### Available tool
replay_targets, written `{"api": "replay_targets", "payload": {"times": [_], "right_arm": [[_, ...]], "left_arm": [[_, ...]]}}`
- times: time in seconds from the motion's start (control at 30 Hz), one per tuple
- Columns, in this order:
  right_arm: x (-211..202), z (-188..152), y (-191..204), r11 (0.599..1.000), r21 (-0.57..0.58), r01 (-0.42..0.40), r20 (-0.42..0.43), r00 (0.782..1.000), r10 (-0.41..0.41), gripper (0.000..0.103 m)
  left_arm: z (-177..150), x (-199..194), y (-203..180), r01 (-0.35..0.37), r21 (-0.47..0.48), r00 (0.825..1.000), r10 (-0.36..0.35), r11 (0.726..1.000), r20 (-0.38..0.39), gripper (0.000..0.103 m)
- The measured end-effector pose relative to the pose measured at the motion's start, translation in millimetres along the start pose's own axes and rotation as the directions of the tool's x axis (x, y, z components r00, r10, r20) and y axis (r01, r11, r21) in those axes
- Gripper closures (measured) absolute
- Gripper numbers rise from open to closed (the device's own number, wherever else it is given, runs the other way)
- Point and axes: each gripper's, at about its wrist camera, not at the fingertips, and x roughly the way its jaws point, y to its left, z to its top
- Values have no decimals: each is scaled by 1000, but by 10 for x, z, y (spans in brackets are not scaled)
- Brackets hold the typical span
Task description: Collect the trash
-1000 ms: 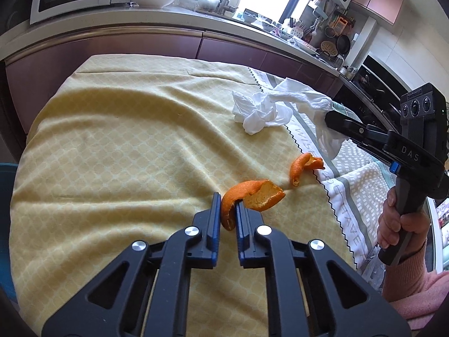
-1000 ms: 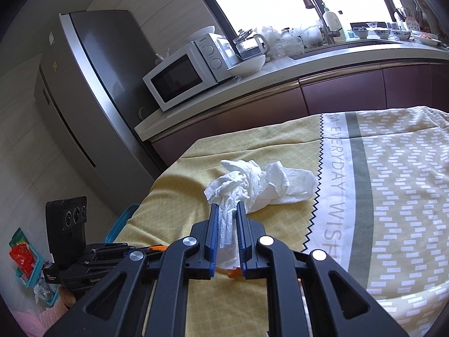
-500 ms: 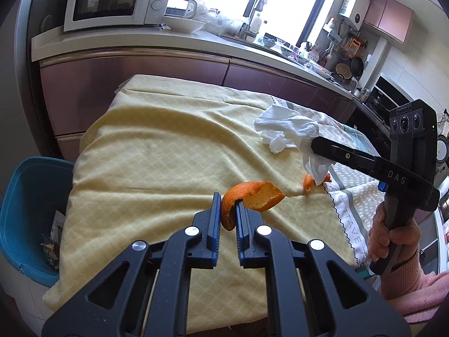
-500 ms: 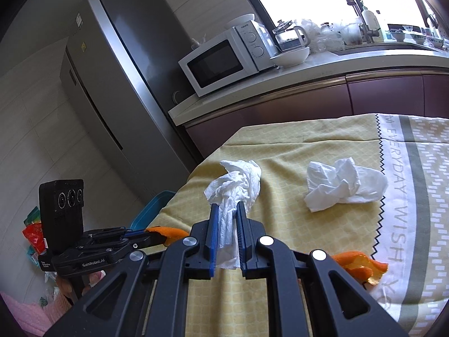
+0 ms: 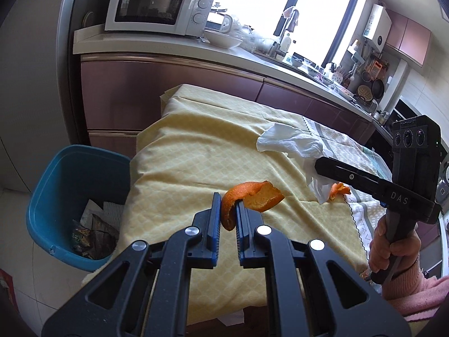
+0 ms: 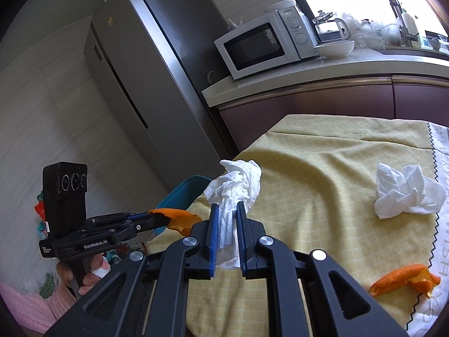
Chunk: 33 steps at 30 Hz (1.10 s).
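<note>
My left gripper (image 5: 226, 200) is shut on a curled piece of orange peel (image 5: 252, 195), held above the near left part of the yellow tablecloth (image 5: 202, 151). My right gripper (image 6: 226, 209) is shut on a crumpled white tissue (image 6: 234, 185), held over the cloth's left edge. In the left wrist view the right gripper (image 5: 317, 165) shows at the right with the tissue (image 5: 291, 141) hanging from it. A blue bin (image 5: 75, 196) with trash inside stands on the floor left of the table. On the cloth lie another tissue (image 6: 407, 191) and a second peel (image 6: 404, 279).
A counter (image 5: 174, 47) with a microwave (image 5: 160, 7), a bowl and a sink runs behind the table. A grey fridge (image 6: 157, 64) stands at the left. A person's hand (image 5: 390, 250) in a pink sleeve grips the right tool's handle.
Both grippers have swung left across the table with their loads. The blue bin has come into the left wrist view, and the loose tissue and peel now lie off to the right.
</note>
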Motion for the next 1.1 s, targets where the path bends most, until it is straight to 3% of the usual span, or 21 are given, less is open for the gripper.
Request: {"api": "replay_targets", "payload": {"times": [0.53,1.1], "right_arm": [[474,80,379,995,-48,-90,-78,993,86,92],[914,163,700,984,-90,-154,-158,978,138,92]], "left_arm": [[-65,-388,493,-89,-91,995,94,992,45,93],[-89,-620,1022,-184,-191,977,201,964,73,93]]}}
